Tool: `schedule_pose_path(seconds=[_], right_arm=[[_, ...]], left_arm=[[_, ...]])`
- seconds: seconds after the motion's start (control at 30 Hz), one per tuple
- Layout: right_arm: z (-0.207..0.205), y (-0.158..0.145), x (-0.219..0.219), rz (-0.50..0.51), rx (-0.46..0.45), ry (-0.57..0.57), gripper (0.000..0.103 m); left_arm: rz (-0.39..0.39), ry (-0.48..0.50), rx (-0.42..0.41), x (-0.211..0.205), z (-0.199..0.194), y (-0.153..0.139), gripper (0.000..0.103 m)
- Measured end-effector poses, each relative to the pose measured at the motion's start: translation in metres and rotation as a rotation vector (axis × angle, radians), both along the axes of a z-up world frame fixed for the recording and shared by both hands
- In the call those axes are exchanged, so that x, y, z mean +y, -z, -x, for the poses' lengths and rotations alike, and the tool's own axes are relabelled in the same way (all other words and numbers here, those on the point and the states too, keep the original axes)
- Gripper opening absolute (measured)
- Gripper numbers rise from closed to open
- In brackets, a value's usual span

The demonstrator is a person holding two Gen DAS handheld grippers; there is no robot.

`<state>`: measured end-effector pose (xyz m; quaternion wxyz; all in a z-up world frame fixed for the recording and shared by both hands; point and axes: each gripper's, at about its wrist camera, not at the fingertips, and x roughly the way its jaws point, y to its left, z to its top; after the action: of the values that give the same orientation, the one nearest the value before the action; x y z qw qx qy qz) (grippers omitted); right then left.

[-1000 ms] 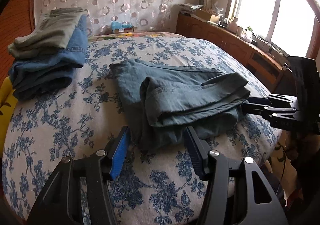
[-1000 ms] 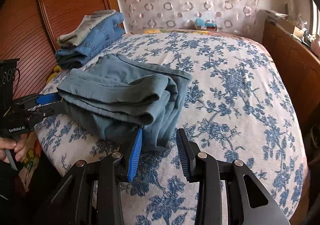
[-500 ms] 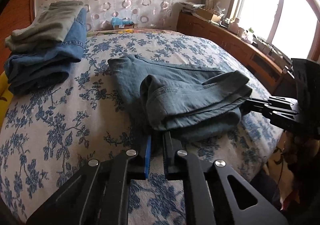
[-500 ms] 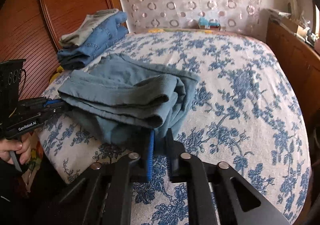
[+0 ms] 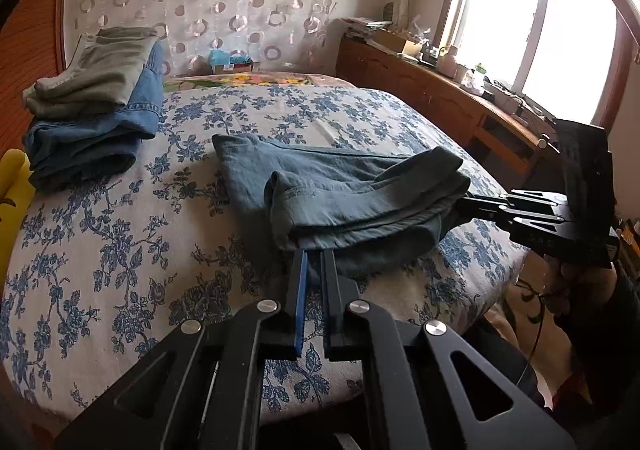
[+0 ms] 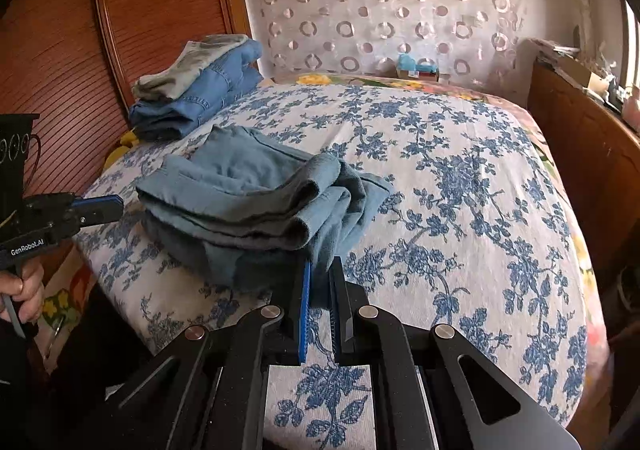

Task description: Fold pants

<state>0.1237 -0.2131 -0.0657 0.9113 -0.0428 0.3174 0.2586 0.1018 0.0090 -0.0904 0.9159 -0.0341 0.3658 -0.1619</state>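
Both grippers, left [image 5: 314, 256] and right [image 6: 320, 270], pinch the near edge of the folded blue-grey pants [image 5: 340, 193] lying near the bed's [image 5: 100, 230] front edge, opposite ends.

black left gripper [image 5: 314, 256], blue pad, silver screws, white genrobot.ai lettering, possibly dark sleeve

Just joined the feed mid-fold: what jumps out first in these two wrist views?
The half-folded grey-blue pants lie near the front edge of the floral bedspread, with the left gripper and the right gripper each shut on the bundle's near edge at opposite ends. At the far left corner, by the wooden headboard, a stack of folded clothes sits: olive-grey pants over blue jeans. A bright window glares at the right in the left wrist view.
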Motion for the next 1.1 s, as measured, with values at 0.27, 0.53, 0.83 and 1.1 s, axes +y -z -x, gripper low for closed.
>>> schedule_pose_path(seconds=[0.27, 0.53, 0.83, 1.1], right_arm=[[-0.008, 0.003, 0.004, 0.020, 0.019, 0.009, 0.011], [-0.003, -0.002, 0.005, 0.047, 0.001, -0.012, 0.032], [-0.026, 0.005, 0.027, 0.154, 0.026, -0.057, 0.033], [-0.062, -0.018, 0.039, 0.151, 0.014, -0.040, 0.033]], left_arm=[[-0.013, -0.015, 0.023, 0.002, -0.007, 0.008, 0.036], [-0.029, -0.005, 0.039, -0.002, -0.017, 0.017, 0.048], [-0.064, -0.012, 0.052, -0.001, -0.041, 0.019, 0.048], [-0.049, -0.042, 0.020, 0.005, -0.072, 0.006, 0.048]])
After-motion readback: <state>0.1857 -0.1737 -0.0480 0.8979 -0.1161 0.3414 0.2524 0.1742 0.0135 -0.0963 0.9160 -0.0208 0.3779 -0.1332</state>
